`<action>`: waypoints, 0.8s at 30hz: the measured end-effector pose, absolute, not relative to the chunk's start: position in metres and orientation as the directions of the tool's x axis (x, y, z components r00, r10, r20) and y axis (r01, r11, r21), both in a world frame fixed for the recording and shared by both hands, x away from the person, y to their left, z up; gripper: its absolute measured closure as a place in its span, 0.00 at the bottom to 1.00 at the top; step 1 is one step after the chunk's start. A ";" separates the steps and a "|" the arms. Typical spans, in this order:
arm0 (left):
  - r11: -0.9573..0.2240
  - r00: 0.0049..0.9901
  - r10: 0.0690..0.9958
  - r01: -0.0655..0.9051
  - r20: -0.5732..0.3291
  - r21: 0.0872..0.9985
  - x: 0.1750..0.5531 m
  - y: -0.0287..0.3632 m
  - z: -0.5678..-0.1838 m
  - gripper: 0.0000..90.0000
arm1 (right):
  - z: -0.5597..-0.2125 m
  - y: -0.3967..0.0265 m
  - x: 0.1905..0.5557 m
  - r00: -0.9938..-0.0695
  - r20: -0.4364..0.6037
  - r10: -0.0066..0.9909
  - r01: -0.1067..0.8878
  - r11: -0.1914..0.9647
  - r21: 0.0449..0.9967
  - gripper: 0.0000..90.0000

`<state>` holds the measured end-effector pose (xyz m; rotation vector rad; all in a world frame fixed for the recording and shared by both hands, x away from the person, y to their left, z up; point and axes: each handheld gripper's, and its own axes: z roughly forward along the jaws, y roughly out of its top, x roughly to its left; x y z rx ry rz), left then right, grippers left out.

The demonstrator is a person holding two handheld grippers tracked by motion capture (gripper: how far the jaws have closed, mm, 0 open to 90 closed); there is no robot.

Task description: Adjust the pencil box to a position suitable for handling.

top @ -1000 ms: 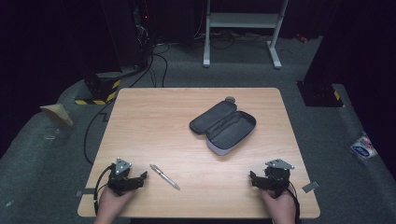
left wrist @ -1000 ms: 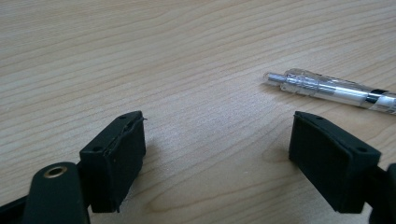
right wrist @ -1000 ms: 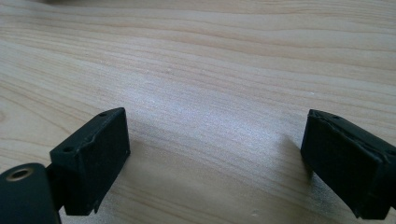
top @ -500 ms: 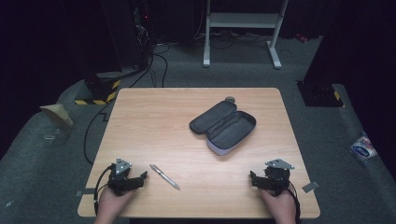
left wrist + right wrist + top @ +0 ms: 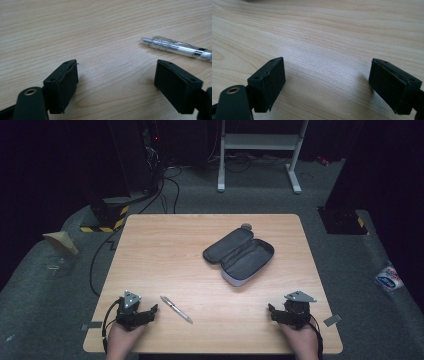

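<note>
Tabletop (image 5: 165, 250): pen (image 5: 176, 309) beside left jaws.

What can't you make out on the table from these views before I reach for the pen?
- Pen: its far end is cut off by the right edge of the left gripper view; too small in the high view to tell tip from cap.
- Open case: its dark inside hides any contents in the high view.
- Small round thing behind the case: partly hidden by it, too small to identify.

A pale, square wooden worktop (image 5: 165, 250) — on it an open dark grey zip pencil case (image 5: 240, 255) and, well apart, a clear plastic pen (image 5: 176, 309).
</note>
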<state>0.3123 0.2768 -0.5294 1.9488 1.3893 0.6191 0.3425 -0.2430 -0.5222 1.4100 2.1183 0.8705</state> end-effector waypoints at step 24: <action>-0.226 0.337 0.941 0.636 -0.002 0.738 0.315 0.277 -0.530 0.18 | -0.512 -0.197 0.331 -0.518 -0.010 0.855 0.567 0.353 0.744 0.31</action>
